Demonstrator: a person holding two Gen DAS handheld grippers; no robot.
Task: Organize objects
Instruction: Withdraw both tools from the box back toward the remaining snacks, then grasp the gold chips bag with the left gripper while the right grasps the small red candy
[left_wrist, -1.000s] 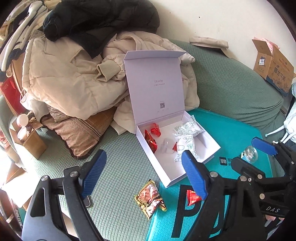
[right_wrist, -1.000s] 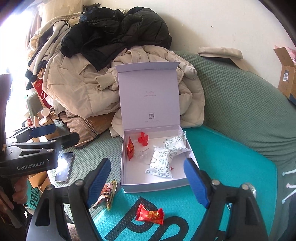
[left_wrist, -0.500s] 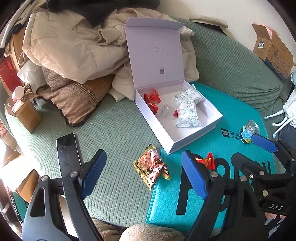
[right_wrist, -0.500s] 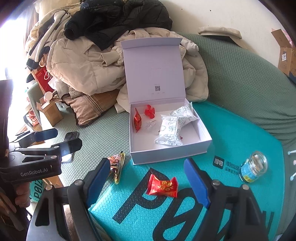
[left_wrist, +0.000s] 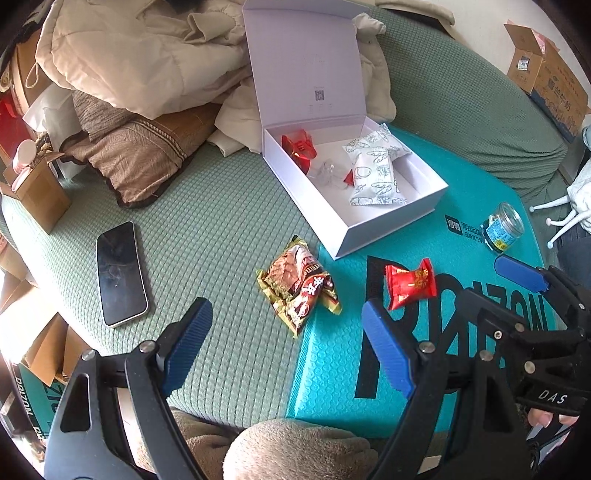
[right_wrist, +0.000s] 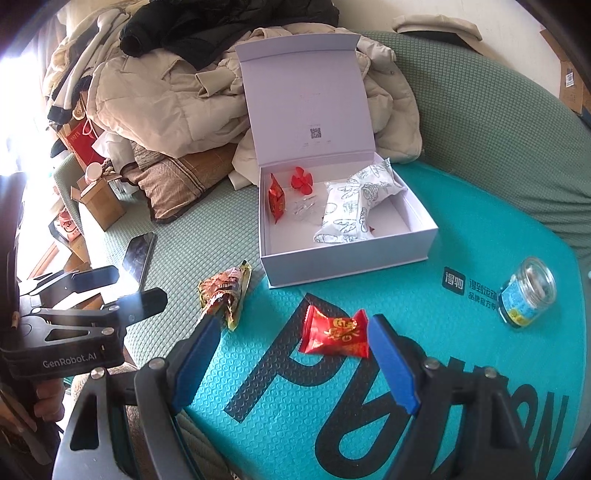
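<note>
An open white box (left_wrist: 384, 229) (right_wrist: 343, 267) sits on a teal mat, holding white patterned packets (left_wrist: 375, 181) (right_wrist: 347, 214) and red sweets (left_wrist: 297, 146) (right_wrist: 277, 197). A red wrapped candy (left_wrist: 410, 282) (right_wrist: 334, 332) lies on the mat in front of the box. A gold-brown snack packet (left_wrist: 299, 284) (right_wrist: 223, 291) lies at the mat's left edge. A small glass jar (left_wrist: 504, 227) (right_wrist: 526, 291) stands at the right. My left gripper (left_wrist: 286, 343) is open and empty above the snack packet. My right gripper (right_wrist: 291, 354) is open and empty, just short of the red candy.
A black phone (left_wrist: 120, 273) (right_wrist: 138, 253) lies on the green cover at left. Piled coats and a pillow (left_wrist: 140, 155) lie behind the box. Cardboard boxes (left_wrist: 546, 77) stand at far right, and another (left_wrist: 35, 188) at far left. The teal mat (right_wrist: 461, 221) extends to the right.
Both grippers have drawn back and tilted down. The box looks farther off; the snack packet, red candy, phone and jar have come fully into view. Both stay open.
</note>
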